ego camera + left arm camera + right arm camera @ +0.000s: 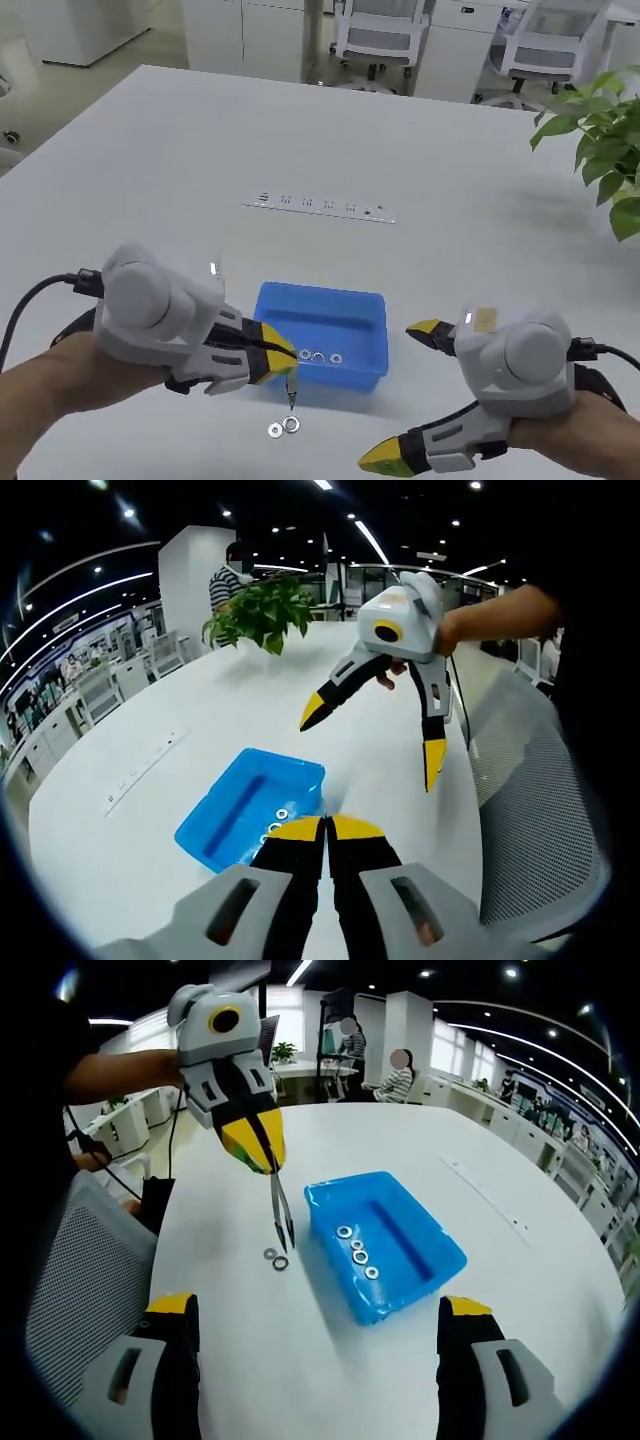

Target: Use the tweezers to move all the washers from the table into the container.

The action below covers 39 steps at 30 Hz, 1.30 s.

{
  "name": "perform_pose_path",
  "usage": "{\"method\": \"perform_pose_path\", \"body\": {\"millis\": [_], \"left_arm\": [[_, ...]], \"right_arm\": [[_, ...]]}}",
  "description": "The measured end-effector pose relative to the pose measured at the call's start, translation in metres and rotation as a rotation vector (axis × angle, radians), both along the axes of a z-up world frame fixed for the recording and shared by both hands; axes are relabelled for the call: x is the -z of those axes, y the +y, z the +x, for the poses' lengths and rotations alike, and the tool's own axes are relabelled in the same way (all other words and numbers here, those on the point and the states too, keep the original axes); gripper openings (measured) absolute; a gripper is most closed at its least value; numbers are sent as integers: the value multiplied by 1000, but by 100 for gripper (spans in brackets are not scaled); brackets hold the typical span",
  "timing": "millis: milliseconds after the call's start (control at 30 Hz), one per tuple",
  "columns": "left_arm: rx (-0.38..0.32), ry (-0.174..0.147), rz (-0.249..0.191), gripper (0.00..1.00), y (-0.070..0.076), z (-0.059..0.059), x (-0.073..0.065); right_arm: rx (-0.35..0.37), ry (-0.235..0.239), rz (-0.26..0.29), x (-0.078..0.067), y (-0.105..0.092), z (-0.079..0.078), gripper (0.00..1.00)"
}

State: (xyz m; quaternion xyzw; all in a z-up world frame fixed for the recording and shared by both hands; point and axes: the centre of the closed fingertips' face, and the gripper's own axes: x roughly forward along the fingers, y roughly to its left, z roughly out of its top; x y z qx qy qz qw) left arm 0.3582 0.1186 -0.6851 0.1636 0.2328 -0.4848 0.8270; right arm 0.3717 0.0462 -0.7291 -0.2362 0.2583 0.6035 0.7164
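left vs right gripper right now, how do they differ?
Left gripper has its jaws shut on the tweezers; right gripper has its jaws spread wide, empty. Left gripper points the tweezers down at the two table washers beside the blue container; right gripper sits off to the side, away from them. Both have yellow-tipped jaws on grey bodies.

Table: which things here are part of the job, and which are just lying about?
Job: tweezers, gripped by the left gripper; two loose washers; blue container; stored washers inside it.
Lying about: socket strip; plant; chairs.
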Motion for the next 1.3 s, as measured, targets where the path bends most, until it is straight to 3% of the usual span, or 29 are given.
{"method": "perform_pose_path", "body": {"millis": [467, 867, 1067, 1300], "left_arm": [[29, 7, 15, 6, -5, -4, 12], [52, -14, 12, 6, -6, -3, 13], [105, -22, 28, 5, -8, -6, 13], [140, -5, 49, 5, -5, -7, 14]], "right_arm": [[0, 12, -11, 6, -3, -4, 100], [-22, 19, -17, 9, 0, -8, 98], [-74, 6, -8, 8, 10, -10, 93], [-170, -11, 14, 6, 26, -15, 81]]}}
